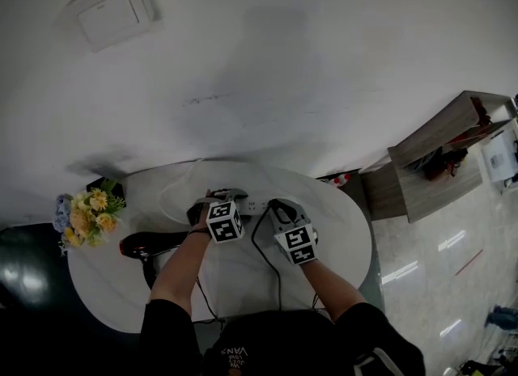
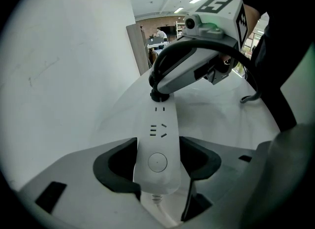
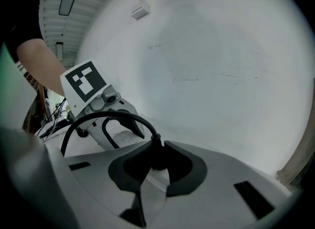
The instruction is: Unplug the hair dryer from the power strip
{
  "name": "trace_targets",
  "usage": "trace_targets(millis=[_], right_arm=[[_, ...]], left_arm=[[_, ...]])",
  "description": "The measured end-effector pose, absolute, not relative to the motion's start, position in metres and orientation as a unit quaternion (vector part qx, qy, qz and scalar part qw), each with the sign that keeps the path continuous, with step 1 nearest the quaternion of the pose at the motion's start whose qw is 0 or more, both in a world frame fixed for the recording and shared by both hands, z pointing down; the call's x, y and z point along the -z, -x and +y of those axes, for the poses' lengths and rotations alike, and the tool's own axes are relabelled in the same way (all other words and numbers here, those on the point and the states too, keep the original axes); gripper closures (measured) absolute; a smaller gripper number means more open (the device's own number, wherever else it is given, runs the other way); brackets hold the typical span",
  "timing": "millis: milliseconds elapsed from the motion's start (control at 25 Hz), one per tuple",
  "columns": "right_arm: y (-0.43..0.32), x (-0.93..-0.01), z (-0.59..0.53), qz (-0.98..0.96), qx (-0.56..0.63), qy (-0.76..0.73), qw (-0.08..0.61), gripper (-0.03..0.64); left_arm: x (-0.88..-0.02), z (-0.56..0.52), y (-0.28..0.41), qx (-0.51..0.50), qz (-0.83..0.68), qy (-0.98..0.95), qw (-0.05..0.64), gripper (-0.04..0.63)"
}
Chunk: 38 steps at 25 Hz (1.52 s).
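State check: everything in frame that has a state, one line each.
plug: seated in the strip's end socket, not pulled yet
power strip: lying on the table; other sockets in view empty; switch on or off can't tell
left tongs: closed on the power strip's switch end
right tongs: closed on the plug
hair dryer: lying on the table, in neither tongs
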State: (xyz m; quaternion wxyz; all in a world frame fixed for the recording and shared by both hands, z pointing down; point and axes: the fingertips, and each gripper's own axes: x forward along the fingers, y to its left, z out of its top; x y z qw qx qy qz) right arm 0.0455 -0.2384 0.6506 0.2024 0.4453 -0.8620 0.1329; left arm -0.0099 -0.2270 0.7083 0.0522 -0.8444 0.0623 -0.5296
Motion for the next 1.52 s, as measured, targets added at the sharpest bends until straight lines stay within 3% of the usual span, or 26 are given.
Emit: trace_targets(millis=[1520], right_arm=[[-0.081, -0.591, -0.209, -0.843, -0.161, -0.507, 0.082, 0.541]], left_arm=[[-0.706, -0.224, 0.011, 0.53, 0.06, 0.844, 0.053, 0.307]])
